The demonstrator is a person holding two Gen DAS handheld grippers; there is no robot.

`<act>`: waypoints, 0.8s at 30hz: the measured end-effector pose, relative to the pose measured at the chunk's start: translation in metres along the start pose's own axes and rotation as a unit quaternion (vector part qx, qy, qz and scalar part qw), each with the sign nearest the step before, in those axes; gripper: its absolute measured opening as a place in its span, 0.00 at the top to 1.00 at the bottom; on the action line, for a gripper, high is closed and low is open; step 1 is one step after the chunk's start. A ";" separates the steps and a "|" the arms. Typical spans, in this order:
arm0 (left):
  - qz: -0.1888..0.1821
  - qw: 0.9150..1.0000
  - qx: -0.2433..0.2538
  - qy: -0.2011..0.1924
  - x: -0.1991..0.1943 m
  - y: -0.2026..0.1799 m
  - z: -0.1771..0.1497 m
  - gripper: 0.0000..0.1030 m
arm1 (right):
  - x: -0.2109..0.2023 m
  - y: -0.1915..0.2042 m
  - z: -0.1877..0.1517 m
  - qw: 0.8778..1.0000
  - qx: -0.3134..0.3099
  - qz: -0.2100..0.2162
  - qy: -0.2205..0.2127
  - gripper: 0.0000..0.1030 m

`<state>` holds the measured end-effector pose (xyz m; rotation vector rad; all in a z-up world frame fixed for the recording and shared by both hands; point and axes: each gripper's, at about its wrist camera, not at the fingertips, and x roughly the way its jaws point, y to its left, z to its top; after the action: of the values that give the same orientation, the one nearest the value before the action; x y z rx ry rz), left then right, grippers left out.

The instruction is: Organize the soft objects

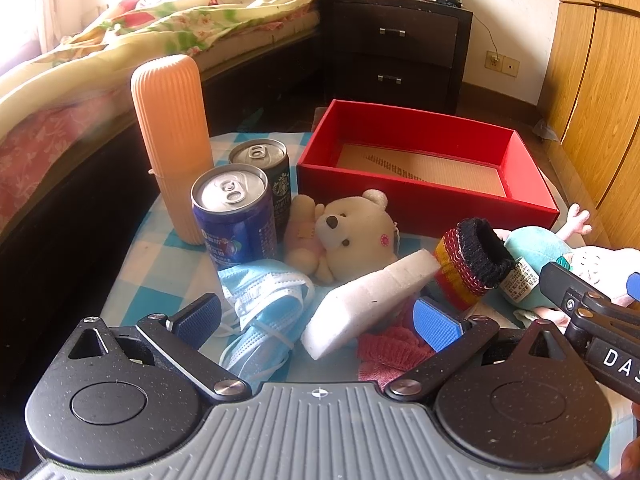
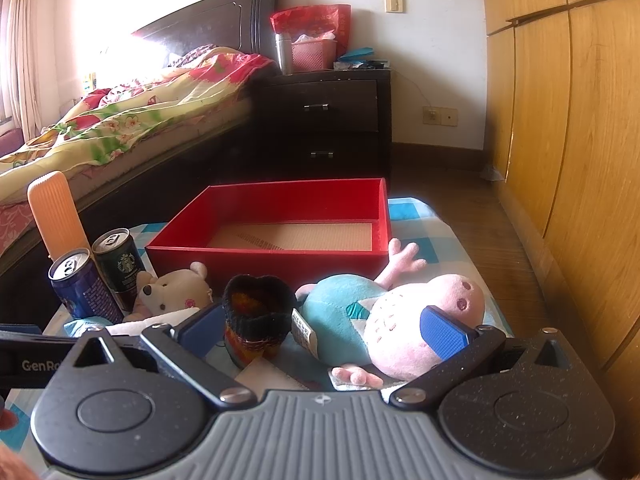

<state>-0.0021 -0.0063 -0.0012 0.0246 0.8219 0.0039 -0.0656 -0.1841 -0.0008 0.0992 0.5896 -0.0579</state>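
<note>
An empty red box [image 1: 420, 196] [image 2: 280, 256] stands at the back of the checked table. In front lie a cream teddy bear [image 1: 352, 232] [image 2: 176, 292], a white sponge [image 1: 368, 300], blue face masks [image 1: 264, 308], a pink cloth [image 1: 388, 348], a striped knit cuff [image 1: 472, 268] [image 2: 256, 320] and a pig plush [image 2: 384, 320] [image 1: 560, 256]. My left gripper [image 1: 316, 320] is open, its jaws either side of the masks and sponge. My right gripper [image 2: 324, 332] is open around the cuff and the pig plush.
An orange ribbed case [image 1: 172, 148] [image 2: 56, 216], a blue can [image 1: 236, 216] [image 2: 84, 288] and a dark Starbucks can [image 1: 268, 172] [image 2: 120, 268] stand at the table's left. A bed [image 1: 120, 40] is left, a dark nightstand [image 1: 396, 52] behind, a wooden wardrobe [image 2: 560, 120] right.
</note>
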 end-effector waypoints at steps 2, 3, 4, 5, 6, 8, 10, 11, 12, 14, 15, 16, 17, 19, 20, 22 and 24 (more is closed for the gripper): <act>0.000 1.000 0.000 0.001 0.000 0.000 0.000 0.05 | 0.000 0.000 0.000 1.000 -0.001 0.000 0.001 0.18; 0.000 1.000 0.000 0.000 0.000 0.000 0.000 0.05 | 0.000 0.000 0.000 1.000 -0.001 0.001 0.001 0.18; 0.000 1.000 0.000 0.000 0.000 0.000 0.000 0.05 | 0.000 0.000 0.000 1.000 -0.001 0.000 0.000 0.18; 0.000 1.000 0.000 0.001 0.001 0.000 0.000 0.05 | 0.000 0.001 0.000 1.000 -0.001 0.000 0.000 0.18; 0.000 1.000 0.000 0.000 0.000 0.000 0.000 0.05 | 0.000 0.001 0.000 1.000 -0.001 0.000 0.000 0.18; 0.000 1.000 0.000 0.000 0.000 0.000 0.000 0.05 | 0.000 0.000 0.000 1.000 0.000 0.000 0.000 0.18; 0.000 1.000 0.000 0.000 0.000 0.000 -0.001 0.05 | 0.000 0.000 0.000 1.000 0.000 0.000 0.000 0.18; 0.000 1.000 0.000 0.000 0.000 0.000 -0.001 0.05 | 0.000 0.000 0.000 1.000 -0.001 0.000 -0.001 0.18; 0.000 1.000 0.001 0.000 0.000 0.000 -0.001 0.05 | -0.001 0.000 0.000 1.000 -0.001 0.000 -0.001 0.18; 0.001 1.000 0.001 0.000 0.000 0.001 -0.001 0.05 | 0.000 0.000 0.000 1.000 0.000 -0.001 -0.001 0.18; 0.000 1.000 0.002 0.000 0.000 0.001 -0.001 0.05 | 0.000 0.000 0.000 1.000 0.001 -0.001 0.000 0.18; 0.000 1.000 0.002 0.000 0.000 0.001 -0.001 0.05 | 0.000 0.000 0.000 1.000 0.001 -0.001 0.000 0.18; 0.000 1.000 0.001 0.000 0.000 0.001 -0.001 0.05 | 0.000 0.000 0.000 1.000 0.001 -0.001 0.000 0.18; 0.000 1.000 0.002 0.000 0.000 0.001 -0.001 0.05 | 0.000 0.000 0.000 1.000 0.001 -0.001 0.000 0.18; 0.000 1.000 0.002 0.000 0.000 0.001 -0.001 0.05 | 0.000 0.000 0.000 1.000 0.001 0.000 0.001 0.18; 0.000 1.000 0.003 0.000 0.000 0.000 -0.001 0.05 | 0.000 0.000 0.000 1.000 0.001 0.000 0.001 0.18; -0.001 1.000 0.006 0.001 0.000 0.000 -0.001 0.05 | 0.000 -0.001 0.000 1.000 -0.001 0.001 0.002 0.18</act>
<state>-0.0025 -0.0058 -0.0021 0.0355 0.8243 -0.0034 -0.0659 -0.1853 -0.0010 0.0990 0.5932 -0.0547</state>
